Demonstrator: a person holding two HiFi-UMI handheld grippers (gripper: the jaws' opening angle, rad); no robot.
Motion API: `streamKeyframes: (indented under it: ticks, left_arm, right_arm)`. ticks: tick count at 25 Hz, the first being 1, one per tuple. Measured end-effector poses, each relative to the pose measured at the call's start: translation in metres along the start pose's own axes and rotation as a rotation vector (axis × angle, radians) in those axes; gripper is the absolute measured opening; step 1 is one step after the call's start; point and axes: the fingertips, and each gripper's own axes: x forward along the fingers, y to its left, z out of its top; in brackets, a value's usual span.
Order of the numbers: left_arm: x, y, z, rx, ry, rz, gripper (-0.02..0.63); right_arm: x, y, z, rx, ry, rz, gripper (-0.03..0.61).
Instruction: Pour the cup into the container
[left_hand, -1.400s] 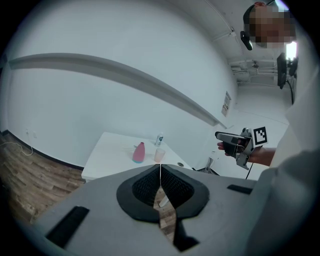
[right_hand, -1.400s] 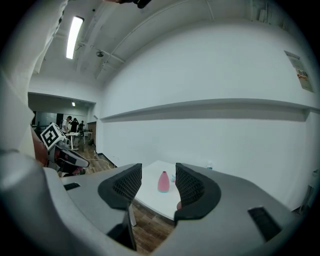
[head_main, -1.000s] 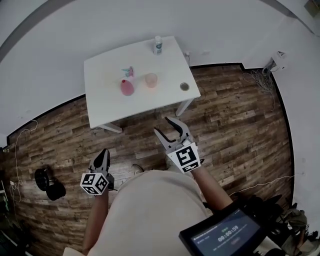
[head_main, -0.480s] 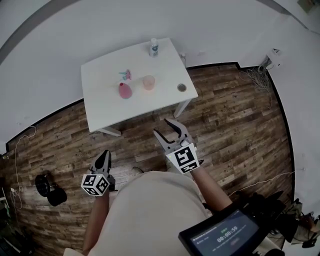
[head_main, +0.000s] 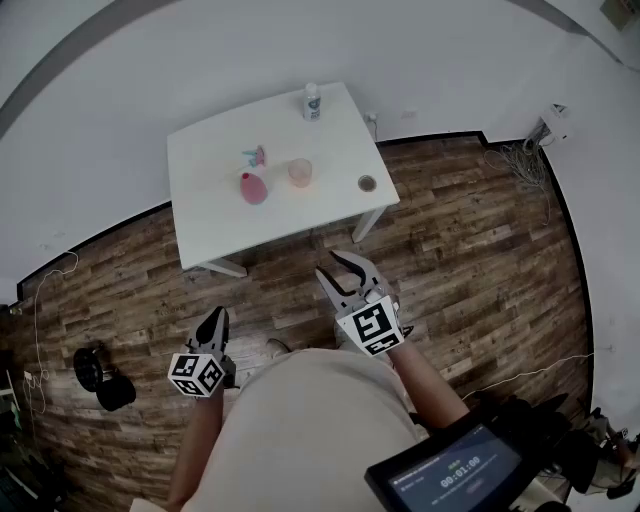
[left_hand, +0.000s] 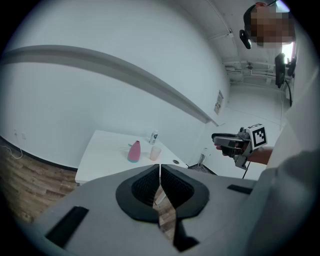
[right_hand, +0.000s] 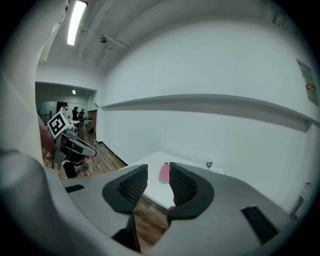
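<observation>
White tabletop (head_main: 210, 215) by the wall holds the translucent peach cup (head_main: 300, 172) near its middle, just beside the pink container (head_main: 254, 187). The cup looks light, thin-walled and squashable, so a gentle mid-wall hold seems best. Well short of the table, the right gripper (head_main: 334, 268) has jaws narrowly apart, just been closing on nothing. The left gripper (head_main: 216, 320) is closed and empty.

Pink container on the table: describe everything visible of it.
The pink container is smooth and opaque, wide below and narrowing to a small neck, with a bluish band at its base. It stands upright on the white table, beside the pale cup but apart from it. Only the table touches it.
</observation>
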Motion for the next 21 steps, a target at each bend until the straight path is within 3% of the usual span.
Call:
streamKeyframes:
  ticks: [14,21]
  left_arm:
    - [0.033,-0.046,0.005,0.008,0.001,-0.001,0.009]
    - [0.035,-0.089,0.004,-0.081,-0.008,-0.036,0.009]
  right_arm:
    - [-0.007,-0.024,-0.009,0.002,-0.027,0.078,0.132]
    - [-0.042,-0.029,-0.019,0.167,-0.022,0.108,0.132]
